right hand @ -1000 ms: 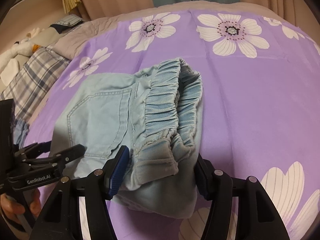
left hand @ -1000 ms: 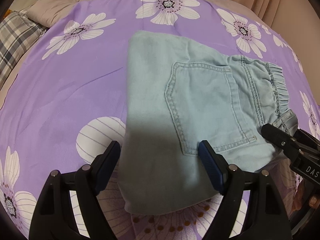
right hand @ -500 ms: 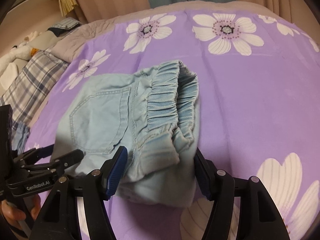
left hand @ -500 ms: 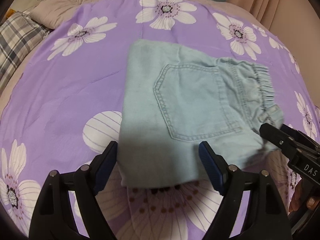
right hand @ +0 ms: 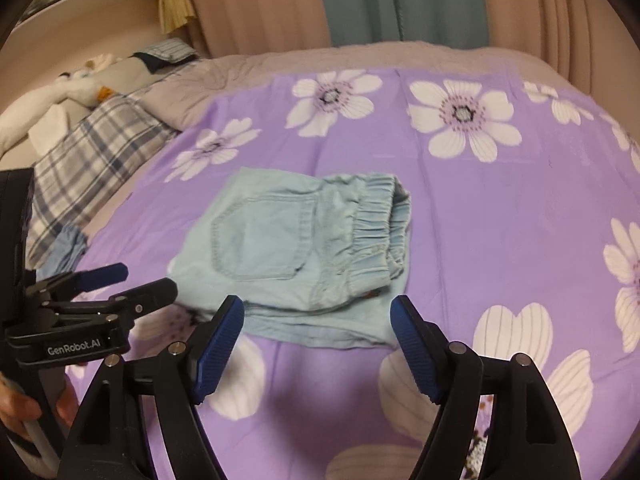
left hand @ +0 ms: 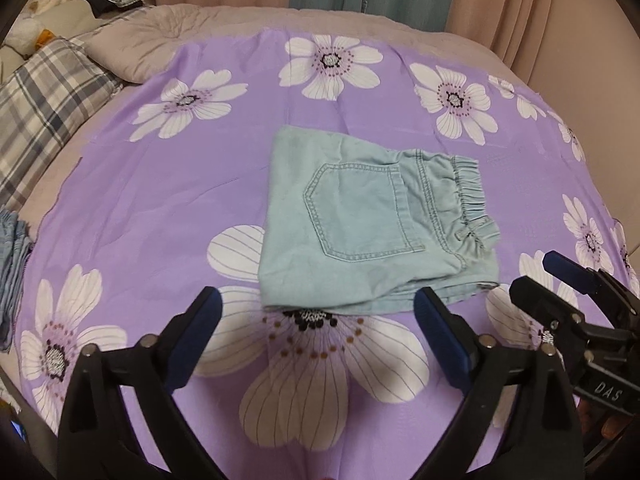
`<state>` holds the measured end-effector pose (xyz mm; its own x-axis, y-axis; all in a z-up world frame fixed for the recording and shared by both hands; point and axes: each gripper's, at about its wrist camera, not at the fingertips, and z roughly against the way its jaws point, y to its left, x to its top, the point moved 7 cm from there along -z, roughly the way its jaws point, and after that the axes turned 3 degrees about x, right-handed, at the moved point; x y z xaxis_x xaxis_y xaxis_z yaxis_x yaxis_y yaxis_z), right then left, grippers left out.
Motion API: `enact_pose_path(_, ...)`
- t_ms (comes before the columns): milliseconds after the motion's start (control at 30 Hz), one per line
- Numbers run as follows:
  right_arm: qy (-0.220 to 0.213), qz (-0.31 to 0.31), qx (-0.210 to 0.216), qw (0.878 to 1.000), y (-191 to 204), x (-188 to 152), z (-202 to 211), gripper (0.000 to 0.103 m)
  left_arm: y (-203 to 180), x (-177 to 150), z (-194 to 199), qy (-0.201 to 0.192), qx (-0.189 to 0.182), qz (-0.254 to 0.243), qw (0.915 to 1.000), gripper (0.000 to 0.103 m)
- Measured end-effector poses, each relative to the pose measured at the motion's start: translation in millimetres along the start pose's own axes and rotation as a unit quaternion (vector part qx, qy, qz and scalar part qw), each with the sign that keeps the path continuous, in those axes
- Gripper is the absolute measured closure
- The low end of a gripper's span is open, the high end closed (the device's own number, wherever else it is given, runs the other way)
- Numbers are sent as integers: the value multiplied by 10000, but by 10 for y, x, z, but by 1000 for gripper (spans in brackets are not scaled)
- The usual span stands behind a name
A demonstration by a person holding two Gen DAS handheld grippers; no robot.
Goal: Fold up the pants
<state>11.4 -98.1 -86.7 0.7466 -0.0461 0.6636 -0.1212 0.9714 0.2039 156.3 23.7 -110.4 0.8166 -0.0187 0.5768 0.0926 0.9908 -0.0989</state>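
Observation:
The light blue denim pants (left hand: 360,224) lie folded into a compact rectangle on the purple flowered bedspread (left hand: 160,208), back pocket up, elastic waistband at the right. They also show in the right wrist view (right hand: 296,248). My left gripper (left hand: 320,320) is open and empty, just short of the pants' near edge. My right gripper (right hand: 316,332) is open and empty, near the waistband end. Each gripper shows in the other's view: the right gripper (left hand: 560,280) at the right edge, the left gripper (right hand: 132,280) at the left edge.
A plaid pillow (left hand: 44,108) and soft toys (right hand: 76,84) lie at the left of the bed. A blue folded cloth (left hand: 12,264) sits at the left edge. Curtains (right hand: 400,0) hang behind the bed.
Both grippers have pulled back and up from the folded pants, which now lie farther away and free of the fingers. The pants themselves stay flat in place.

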Motion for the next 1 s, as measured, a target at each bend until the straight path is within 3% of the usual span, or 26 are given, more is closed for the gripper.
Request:
enact_pose_path(67,-27,67,8,10000,38,4,52,26,16,-13,105,-42,30,37,10000,3)
enact_pose_path(133,-43,124,34,9999,87,-5,105,15,32,-23,182,-61,64,55,9999,1)
enact_pose_path(333,-118,287,32,9995,232,-51,261,1,42,-89,437,-141,270,68,9995,0)
enact_pose_path(1000,-341,462,-81,9983,526,-119,692,1,-16,-255,975,-446,491,-26,9978,1)
